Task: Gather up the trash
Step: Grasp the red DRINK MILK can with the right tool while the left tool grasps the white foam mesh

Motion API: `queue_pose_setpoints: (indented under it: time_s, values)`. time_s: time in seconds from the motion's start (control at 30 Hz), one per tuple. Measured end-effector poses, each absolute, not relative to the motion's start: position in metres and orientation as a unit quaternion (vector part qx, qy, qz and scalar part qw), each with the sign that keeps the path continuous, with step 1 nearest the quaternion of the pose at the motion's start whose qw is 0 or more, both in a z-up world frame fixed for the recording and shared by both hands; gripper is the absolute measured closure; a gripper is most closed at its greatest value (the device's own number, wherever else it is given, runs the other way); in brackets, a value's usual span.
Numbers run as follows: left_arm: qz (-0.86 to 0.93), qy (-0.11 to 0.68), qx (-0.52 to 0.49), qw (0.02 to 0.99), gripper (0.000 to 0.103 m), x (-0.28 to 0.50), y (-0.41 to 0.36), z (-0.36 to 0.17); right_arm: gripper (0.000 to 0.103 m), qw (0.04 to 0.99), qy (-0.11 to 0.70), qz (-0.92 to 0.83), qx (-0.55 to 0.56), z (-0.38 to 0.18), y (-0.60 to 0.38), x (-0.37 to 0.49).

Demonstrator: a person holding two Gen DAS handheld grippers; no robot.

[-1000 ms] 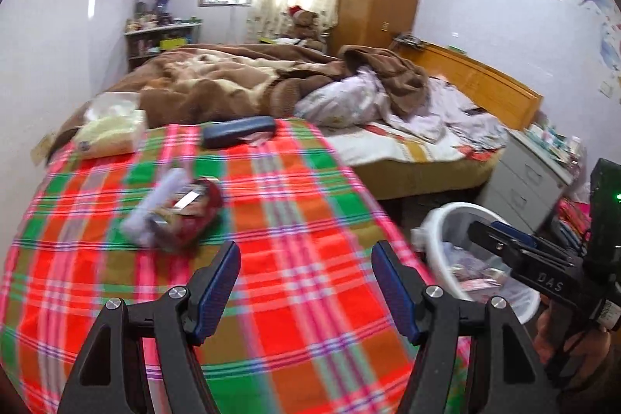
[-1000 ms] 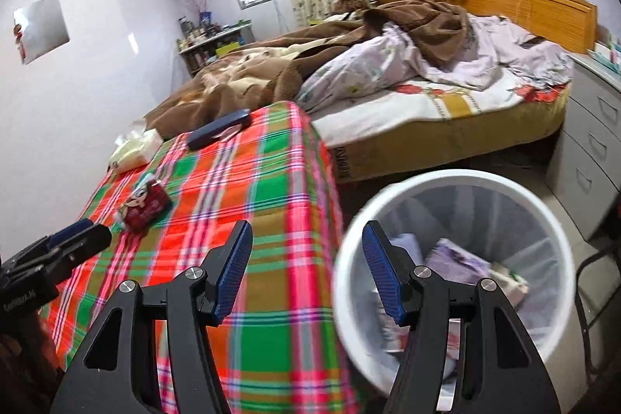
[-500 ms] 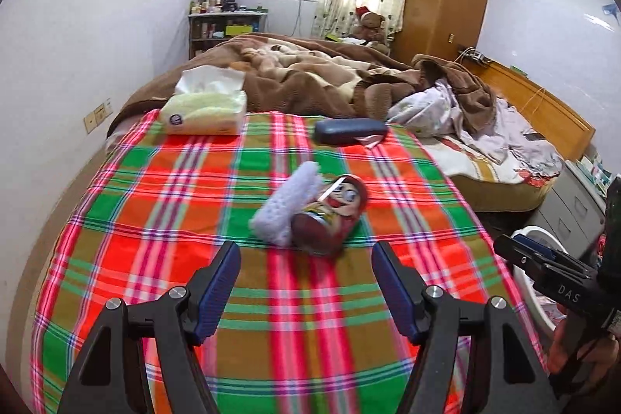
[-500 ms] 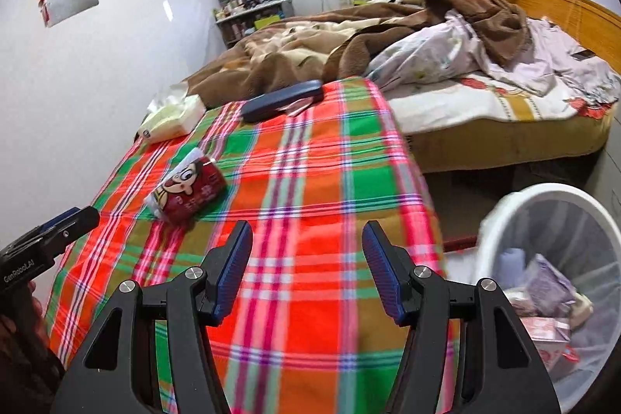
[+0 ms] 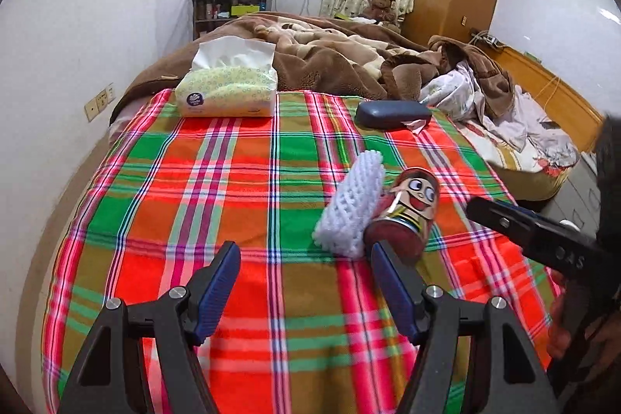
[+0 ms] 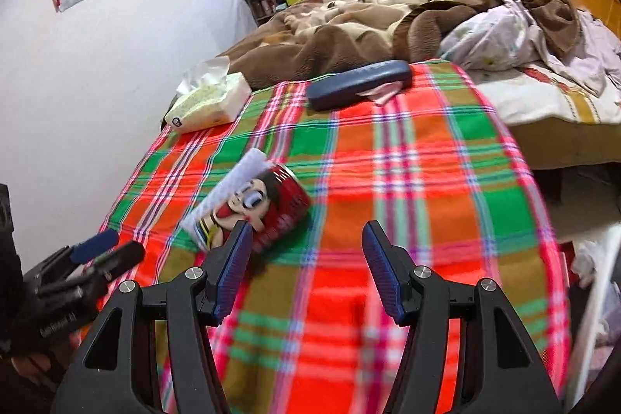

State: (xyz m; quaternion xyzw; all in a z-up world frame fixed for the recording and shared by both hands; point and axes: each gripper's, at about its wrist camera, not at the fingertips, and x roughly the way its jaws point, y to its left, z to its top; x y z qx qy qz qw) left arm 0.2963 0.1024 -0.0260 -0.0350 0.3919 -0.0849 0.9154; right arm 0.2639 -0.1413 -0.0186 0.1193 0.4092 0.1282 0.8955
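While both jaws stand parted with nothing between their blue ribbed pads, the left gripper [image 5: 304, 282] hangs above the red, green and orange plaid cloth [image 5: 233, 189] just short of the trash, its right finger tip overlapping the near end of the can in this view, though contact cannot be told. The right gripper [image 6: 304, 258] is likewise released and empty, its left finger tip overlapping the can's near side in its own view; contact again cannot be told.

Two pieces of trash lie on the cloth. One is a short red cylindrical can printed with a wide-eyed cartoon face [image 5: 407, 216] [image 6: 256, 212], lying on its side near the cloth's middle. The other is a white foam net sleeve [image 5: 351, 208] [image 6: 236, 181], lying touching the can along the can's far-left flank as the right wrist sees it.

Beyond the can, at the cloth's far edge, lie one dark blue oblong hard case [image 5: 392, 113] [image 6: 359, 84] and one soft pack of tissues in pale green patterned wrap [image 5: 227, 90] [image 6: 209, 101], well apart from each other.
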Motion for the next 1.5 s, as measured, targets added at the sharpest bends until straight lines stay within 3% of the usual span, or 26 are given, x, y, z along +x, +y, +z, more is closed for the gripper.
queue_pose_setpoints:
  time_s: [0.2, 0.33, 0.6, 0.93, 1.0, 1.07, 1.13, 1.3, 1.5]
  values:
    - [-0.093, 0.398, -0.033, 0.912, 0.033, 0.313, 0.112, -0.032, 0.043, 0.873, 0.441, 0.138, 0.158, -0.030, -0.123, 0.294]
    - [-0.097, 0.403, -0.028, 0.910, 0.033, 0.321, 0.114, -0.035, 0.033, 0.863, 0.462, 0.127, 0.160, -0.037, -0.115, 0.303]
    - [-0.117, 0.411, -0.018, 0.904, 0.033, 0.339, 0.108, -0.039, 0.032, 0.863, 0.490, 0.104, 0.065, -0.036, -0.107, 0.303]
    - [-0.176, 0.425, -0.005, 0.888, 0.033, 0.363, 0.075, -0.044, 0.033, 0.864, 0.494, 0.076, 0.055, -0.041, -0.141, 0.300]
    - [-0.179, 0.436, 0.001, 0.882, 0.033, 0.368, 0.068, -0.050, 0.034, 0.862, 0.499, 0.076, 0.053, -0.046, -0.141, 0.302]
    - [-0.177, 0.441, 0.011, 0.880, 0.033, 0.371, 0.062, -0.054, 0.044, 0.865, 0.495, 0.072, 0.050, -0.046, -0.144, 0.299]
    - [-0.178, 0.441, 0.015, 0.880, 0.033, 0.374, 0.056, -0.057, 0.047, 0.862, 0.498, 0.073, 0.052, -0.048, -0.146, 0.299]
    - [-0.167, 0.450, 0.020, 0.877, 0.033, 0.385, 0.049, -0.065, 0.048, 0.867, 0.490, 0.077, 0.051, -0.049, -0.149, 0.297]
    - [-0.162, 0.462, 0.025, 0.872, 0.055, 0.393, 0.042, -0.073, 0.048, 0.868, 0.486, 0.081, 0.063, -0.050, -0.155, 0.299]
